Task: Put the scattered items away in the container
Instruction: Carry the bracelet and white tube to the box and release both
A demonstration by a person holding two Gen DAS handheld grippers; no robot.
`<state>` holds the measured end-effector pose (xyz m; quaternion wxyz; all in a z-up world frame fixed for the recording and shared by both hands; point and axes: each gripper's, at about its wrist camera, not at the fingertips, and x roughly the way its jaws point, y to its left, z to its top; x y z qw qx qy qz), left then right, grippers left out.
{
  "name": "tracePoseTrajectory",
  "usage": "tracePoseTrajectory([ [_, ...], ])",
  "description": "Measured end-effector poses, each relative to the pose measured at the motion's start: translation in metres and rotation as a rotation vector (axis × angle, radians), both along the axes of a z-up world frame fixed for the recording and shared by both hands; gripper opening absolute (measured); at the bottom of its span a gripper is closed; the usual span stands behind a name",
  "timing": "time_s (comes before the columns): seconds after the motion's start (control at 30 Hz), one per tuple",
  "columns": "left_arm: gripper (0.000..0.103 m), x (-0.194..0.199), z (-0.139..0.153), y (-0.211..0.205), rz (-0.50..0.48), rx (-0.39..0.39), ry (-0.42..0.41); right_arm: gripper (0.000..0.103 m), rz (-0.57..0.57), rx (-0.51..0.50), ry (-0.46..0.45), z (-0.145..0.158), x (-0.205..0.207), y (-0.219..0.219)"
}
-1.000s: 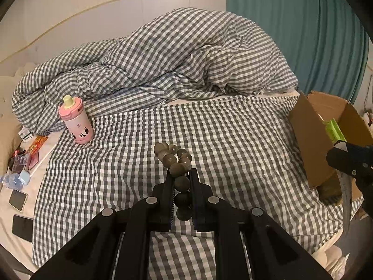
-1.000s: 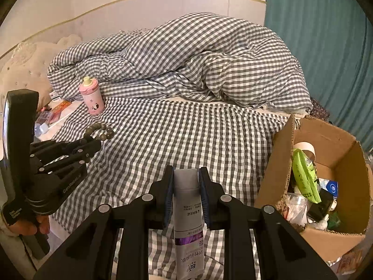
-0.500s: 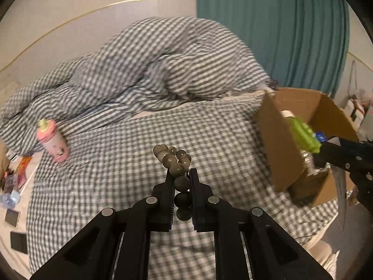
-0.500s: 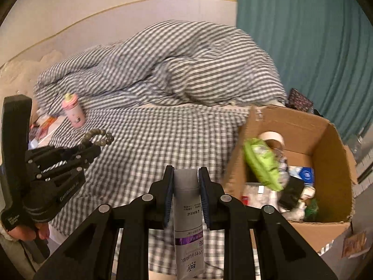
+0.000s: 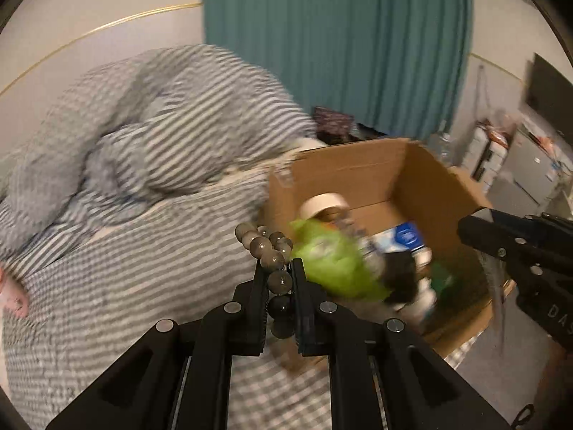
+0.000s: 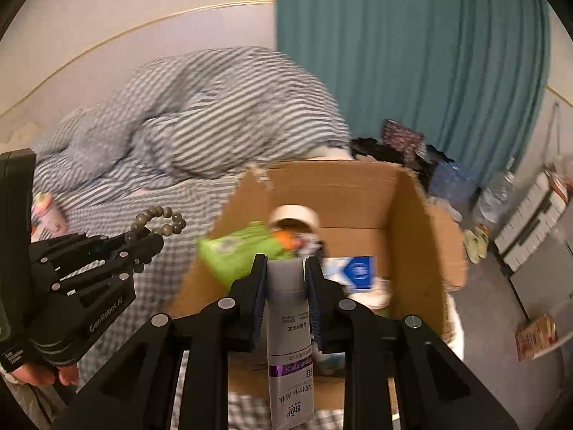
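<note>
Open cardboard box (image 6: 358, 193) on the bed (image 6: 118, 193) holds a green packet (image 6: 236, 251), tape roll (image 6: 293, 216), and a blue-white carton (image 6: 352, 272), rest blurred. Left gripper (image 5: 280, 276) marked "GenRobot.AI", clamped on a bead bracelet (image 5: 266, 247) beside the box's near wall. Right gripper (image 6: 286, 272) pinches a grey tube (image 6: 289, 326) reading "BOP", over the box.

Cardboard box (image 6: 408, 215) mouth open above, floor cluttered.
</note>
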<state>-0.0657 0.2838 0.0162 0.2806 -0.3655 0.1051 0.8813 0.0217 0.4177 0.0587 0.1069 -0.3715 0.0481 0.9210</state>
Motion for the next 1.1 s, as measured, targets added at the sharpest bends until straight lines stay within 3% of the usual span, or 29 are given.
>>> tracePoseTrajectory([
  [0.33,0.011,-0.019,-0.015,0.077,-0.062,-0.021,-0.011,0.021,-0.042,-0.041,0.003,-0.020,-0.029,0.069],
  [0.37,0.017,-0.020,-0.015,0.078,-0.063,-0.013,-0.003,0.021,-0.042,-0.049,0.014,-0.020,-0.031,0.071],
  [0.4,0.043,-0.020,-0.014,0.081,-0.067,-0.010,0.015,0.033,-0.039,-0.062,0.029,-0.020,-0.033,0.073],
  [0.43,0.069,-0.020,-0.014,0.084,-0.065,-0.018,0.034,0.071,-0.038,-0.072,0.041,-0.020,-0.033,0.074],
  [0.47,0.103,-0.020,-0.013,0.085,-0.049,-0.035,0.058,0.091,-0.048,-0.078,0.059,-0.019,-0.033,0.076],
  [0.5,0.103,-0.019,-0.012,0.084,-0.021,-0.045,0.100,0.102,-0.072,-0.079,0.087,-0.016,-0.031,0.078],
  [0.57,0.103,-0.020,-0.012,0.080,-0.003,-0.049,0.127,0.103,-0.092,-0.100,0.128,-0.011,-0.026,0.081],
  [0.77,0.103,-0.029,-0.007,0.050,0.115,-0.066,0.124,0.103,-0.121,-0.136,0.120,-0.005,-0.020,0.082],
  [0.93,0.103,-0.020,0.019,-0.013,0.349,-0.102,0.191,0.103,-0.108,-0.127,0.141,0.014,-0.005,0.060],
  [1.1,0.103,0.007,0.050,-0.090,0.497,-0.064,0.218,0.103,-0.038,-0.112,0.181,0.040,0.013,0.018],
])
